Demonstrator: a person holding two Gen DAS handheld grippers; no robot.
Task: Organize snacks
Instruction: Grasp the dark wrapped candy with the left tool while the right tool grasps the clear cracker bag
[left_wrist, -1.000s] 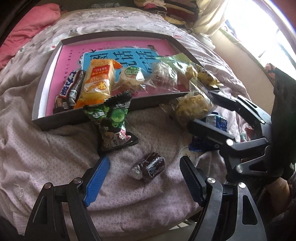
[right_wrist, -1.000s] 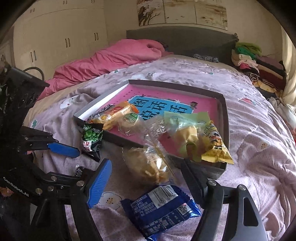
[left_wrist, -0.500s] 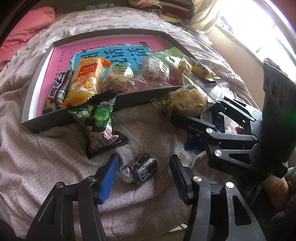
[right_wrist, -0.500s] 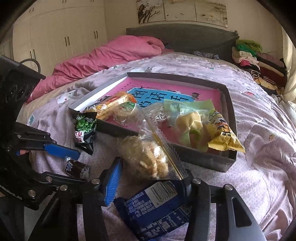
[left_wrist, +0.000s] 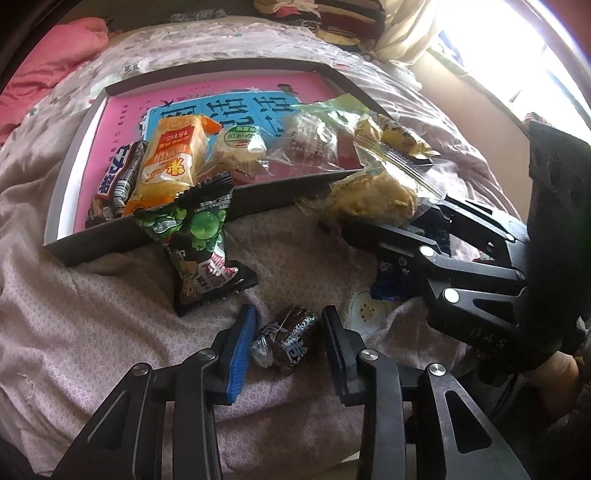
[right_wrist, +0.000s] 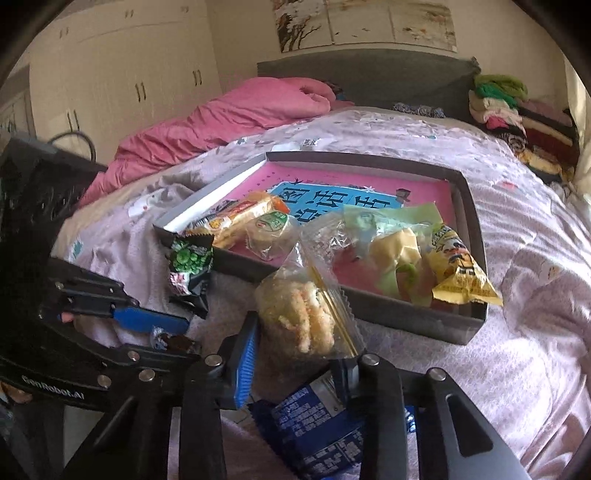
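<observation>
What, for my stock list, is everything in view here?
tray: one, grey with pink floor, on the bedcover
snack packs: about six, mixed colours, inside the tray
pea packet: one, green-black, leaning on the tray's front wall
candy: one, brown, on the bedcover
puff bag: one, clear, before the tray
blue packet: one, blue, on the bedcover
bedcover: one, lilac, underneath
left gripper: black, jaws closing around the candy
right gripper: black, jaws closing, blue packet between

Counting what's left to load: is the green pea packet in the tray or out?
Out. The green pea packet lies on the bedspread, its top leaning against the tray front wall.
</observation>
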